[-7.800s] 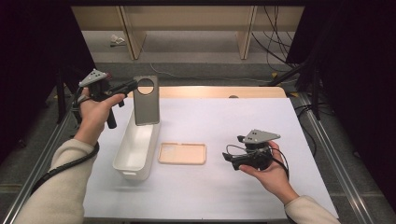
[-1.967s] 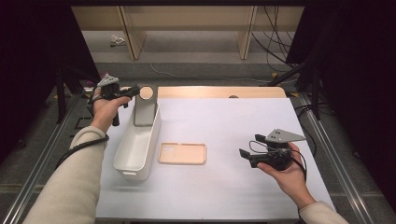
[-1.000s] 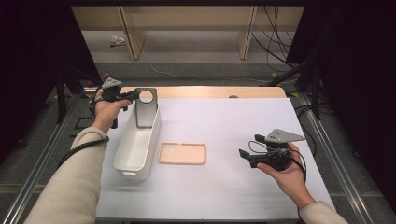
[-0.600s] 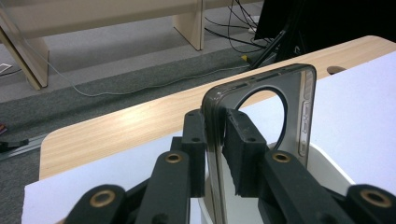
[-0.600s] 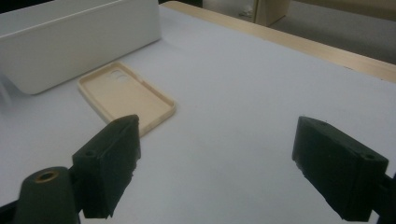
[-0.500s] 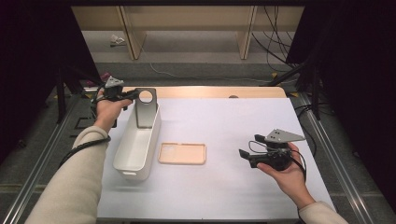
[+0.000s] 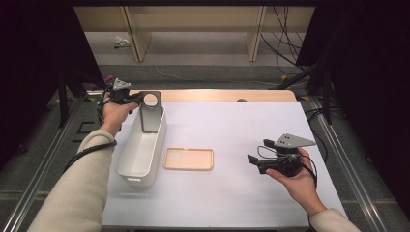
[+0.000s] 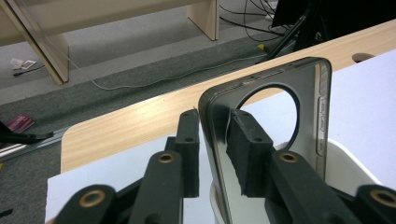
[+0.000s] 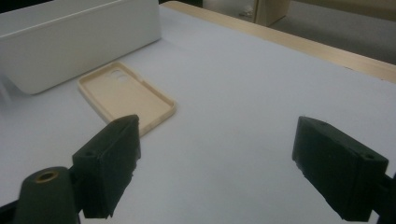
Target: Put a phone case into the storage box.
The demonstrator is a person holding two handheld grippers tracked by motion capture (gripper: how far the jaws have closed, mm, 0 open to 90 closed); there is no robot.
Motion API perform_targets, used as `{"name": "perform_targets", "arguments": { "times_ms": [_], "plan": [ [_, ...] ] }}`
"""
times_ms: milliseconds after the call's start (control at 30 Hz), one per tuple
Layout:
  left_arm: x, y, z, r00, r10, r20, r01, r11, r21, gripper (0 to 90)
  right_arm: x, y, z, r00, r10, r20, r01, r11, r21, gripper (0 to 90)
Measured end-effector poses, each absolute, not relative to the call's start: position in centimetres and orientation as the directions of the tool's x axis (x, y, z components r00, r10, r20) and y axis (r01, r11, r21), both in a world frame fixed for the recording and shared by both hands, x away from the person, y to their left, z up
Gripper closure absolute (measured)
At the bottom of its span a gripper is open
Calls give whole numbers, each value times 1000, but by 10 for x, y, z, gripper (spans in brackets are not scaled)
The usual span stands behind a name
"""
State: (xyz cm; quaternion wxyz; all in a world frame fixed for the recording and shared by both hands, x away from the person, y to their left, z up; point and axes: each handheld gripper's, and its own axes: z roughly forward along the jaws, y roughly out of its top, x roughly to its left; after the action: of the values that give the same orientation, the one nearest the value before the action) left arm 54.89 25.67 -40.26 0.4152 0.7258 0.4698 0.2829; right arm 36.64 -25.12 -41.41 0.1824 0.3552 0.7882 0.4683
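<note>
A grey phone case [image 7: 151, 113] with a round hole stands upright in the far end of a long white bin [image 7: 126, 155]. My left gripper [image 7: 140, 98] reaches to it from the left at the table's far left corner. In the left gripper view the grey phone case [image 8: 308, 93] sits between the jaws of my left gripper [image 8: 212, 121]. The jaws have just been opening, and a thin gap shows between the left pad [image 8: 189, 140] and the case's edge. My right gripper [image 7: 251, 162] is wide open above the table at the right. It points at a beige phone case [image 7: 188, 158] lying flat.
In the right gripper view the beige case [image 9: 123, 95] lies ahead of my right gripper [image 9: 215, 140], with the white bin [image 9: 84, 42] behind it. The white mat ends at a wooden table edge [image 7: 217, 94] at the back. Metal rails run along both sides.
Several seconds ago the grey case was held higher above the bin; it now stands lower in the bin's far end. Over the last second nothing has visibly moved.
</note>
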Motion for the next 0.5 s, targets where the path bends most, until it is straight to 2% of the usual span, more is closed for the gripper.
{"name": "perform_targets", "arguments": {
  "times_ms": [133,267,500],
  "plan": [
    [547,256,-402,385,923,23,455,-211,865,640,366,-251,-414,-681,731,45,389,309,868,161],
    [544,257,-401,365,931,13,470,-197,861,523,366,-251,-414,-681,731,45,390,311,867,160],
    [532,259,-393,326,945,-2,480,-164,862,221,366,-251,-414,-680,732,45,391,311,866,161]
  ]
}}
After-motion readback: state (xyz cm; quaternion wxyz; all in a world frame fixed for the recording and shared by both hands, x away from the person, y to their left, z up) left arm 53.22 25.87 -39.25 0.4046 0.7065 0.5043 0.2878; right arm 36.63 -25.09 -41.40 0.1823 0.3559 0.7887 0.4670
